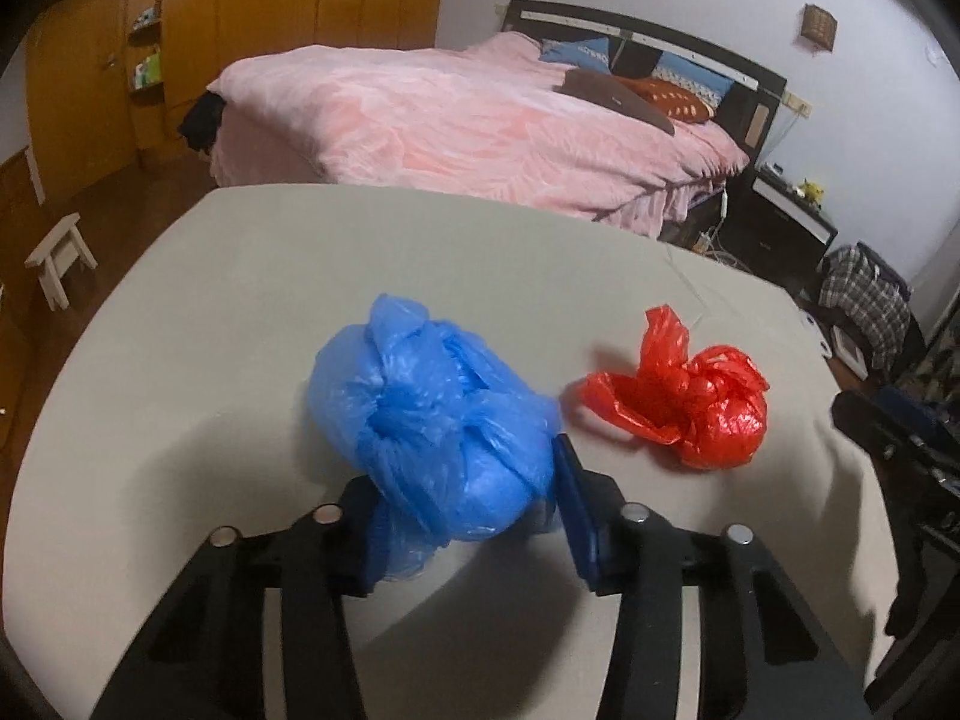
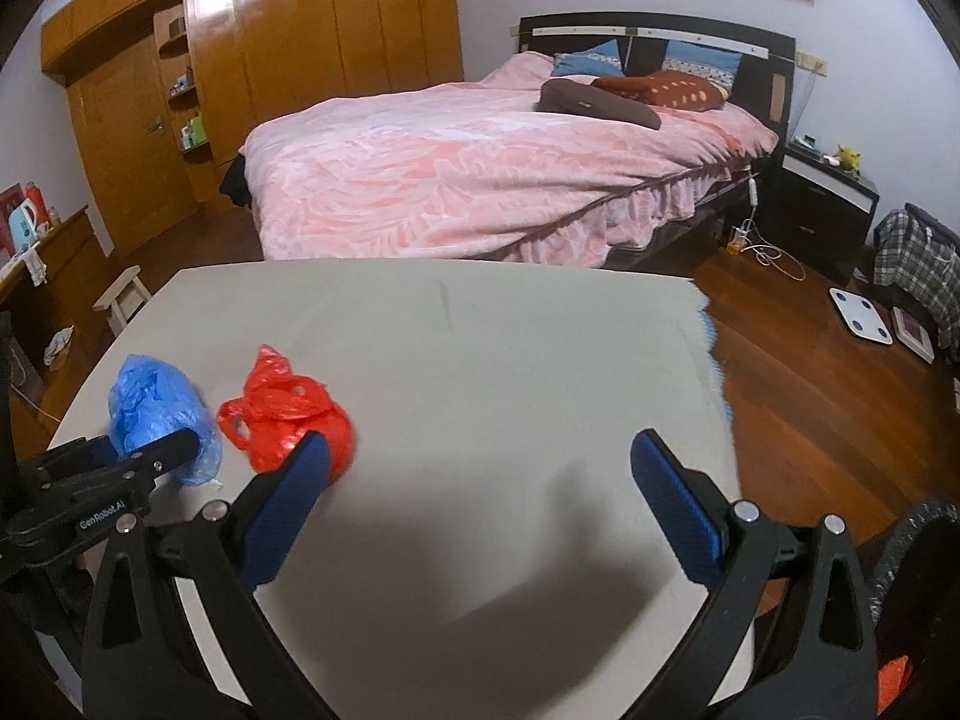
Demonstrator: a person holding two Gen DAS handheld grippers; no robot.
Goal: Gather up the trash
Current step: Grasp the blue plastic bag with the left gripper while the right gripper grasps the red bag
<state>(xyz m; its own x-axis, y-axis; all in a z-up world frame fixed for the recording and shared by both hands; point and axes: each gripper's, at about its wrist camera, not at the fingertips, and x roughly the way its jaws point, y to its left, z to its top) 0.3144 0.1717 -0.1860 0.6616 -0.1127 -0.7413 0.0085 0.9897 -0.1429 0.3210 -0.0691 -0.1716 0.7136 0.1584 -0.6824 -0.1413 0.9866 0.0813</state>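
A knotted blue plastic bag sits on the grey table. My left gripper has its jaws on both sides of the bag's near end, touching it. A knotted red plastic bag lies to its right on the table. In the right wrist view the blue bag and red bag lie at the left. My right gripper is open and empty above the table, its left pad in front of the red bag.
A bed with a pink cover stands beyond the table. A white stool is on the floor at left. The table's right edge drops to a wooden floor with a scale.
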